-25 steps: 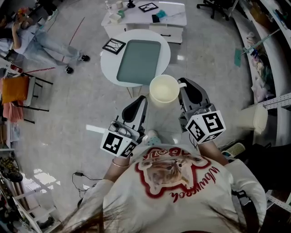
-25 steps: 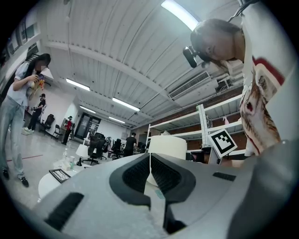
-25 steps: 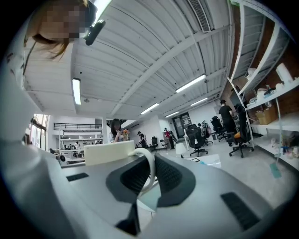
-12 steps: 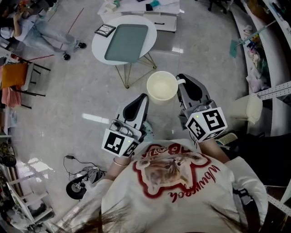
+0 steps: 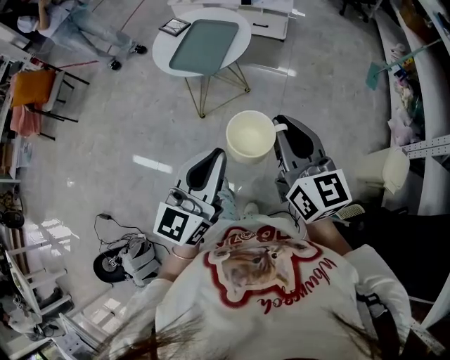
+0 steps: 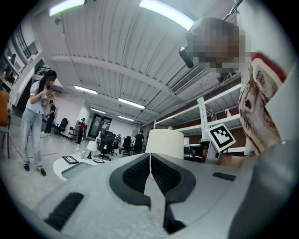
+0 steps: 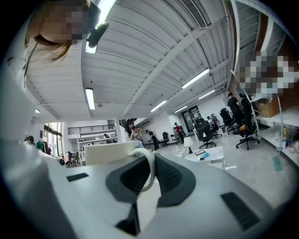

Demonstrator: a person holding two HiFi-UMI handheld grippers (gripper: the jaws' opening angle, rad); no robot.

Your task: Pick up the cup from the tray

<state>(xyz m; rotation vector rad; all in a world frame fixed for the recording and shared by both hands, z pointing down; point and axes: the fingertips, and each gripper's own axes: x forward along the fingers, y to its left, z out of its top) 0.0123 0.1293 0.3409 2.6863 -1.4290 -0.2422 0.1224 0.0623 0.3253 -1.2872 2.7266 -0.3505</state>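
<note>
A cream cup point(image 5: 250, 136) hangs in the air over the floor, mouth up. My right gripper point(image 5: 284, 131) is shut on the cup's handle; in the right gripper view the handle point(image 7: 150, 169) loops between the closed jaws and the cup body point(image 7: 110, 151) shows to the left. My left gripper point(image 5: 215, 157) is beside the cup on its left, shut with nothing in it; its own view shows the jaws point(image 6: 150, 157) pressed together and the cup point(image 6: 165, 142) beyond them. The grey-green tray point(image 5: 204, 43) lies bare on the round white table point(image 5: 240, 29), far ahead.
A person point(image 5: 79, 21) is at the top left near an orange chair point(image 5: 31, 88). Cables and a round device point(image 5: 112, 264) lie on the floor at lower left. A white desk point(image 5: 270, 8) stands behind the table. Shelving point(image 5: 422, 77) lines the right side.
The table and tray have slid farther up and away in the head view as the person backs off. The cup stays held in the right gripper; the left stays shut beside it.
</note>
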